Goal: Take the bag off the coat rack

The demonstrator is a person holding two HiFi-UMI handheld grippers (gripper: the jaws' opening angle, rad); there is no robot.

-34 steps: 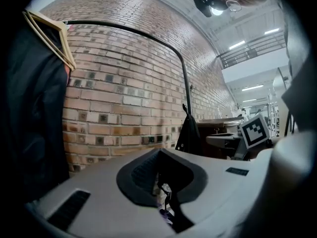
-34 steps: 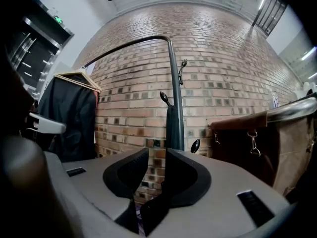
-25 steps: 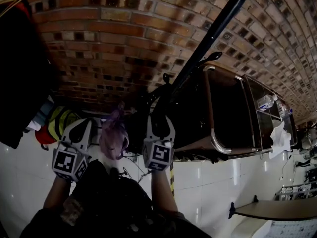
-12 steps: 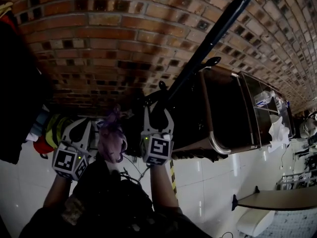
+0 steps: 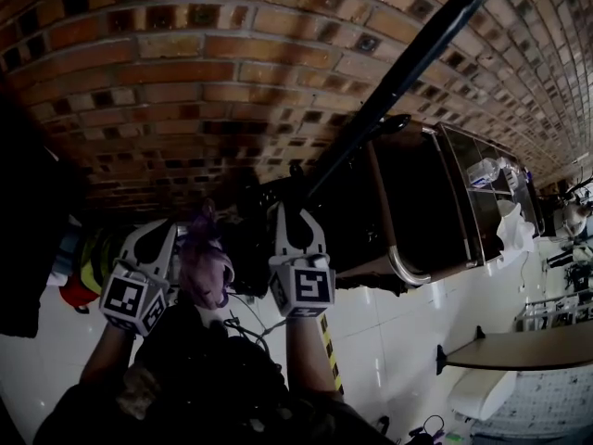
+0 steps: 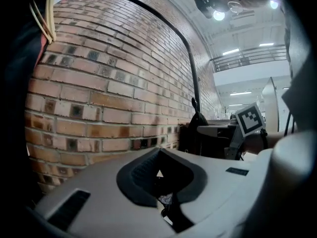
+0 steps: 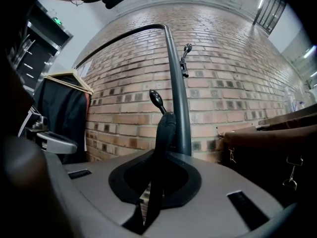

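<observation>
Against the brick wall [image 5: 185, 82], the bag strap [image 7: 166, 128] was still hung on the coat rack [image 7: 177, 83]. The right hand-held gripper [image 7: 153, 182] had just been closed on it, while the left hand-held gripper [image 6: 159, 175] was seen shut and empty. Lifting off remained to be done.

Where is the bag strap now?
In the right gripper view, the black strap hangs from a hook just left of the rack pole and runs down between the jaws of the right tool, which have just been closing on it.

- Dim head view; brick wall [image 5: 185, 82] bends strongly at the edges
- Ceiling lamps [image 6: 218, 15] glare in the left gripper view
- Dark corners ring both gripper views
</observation>
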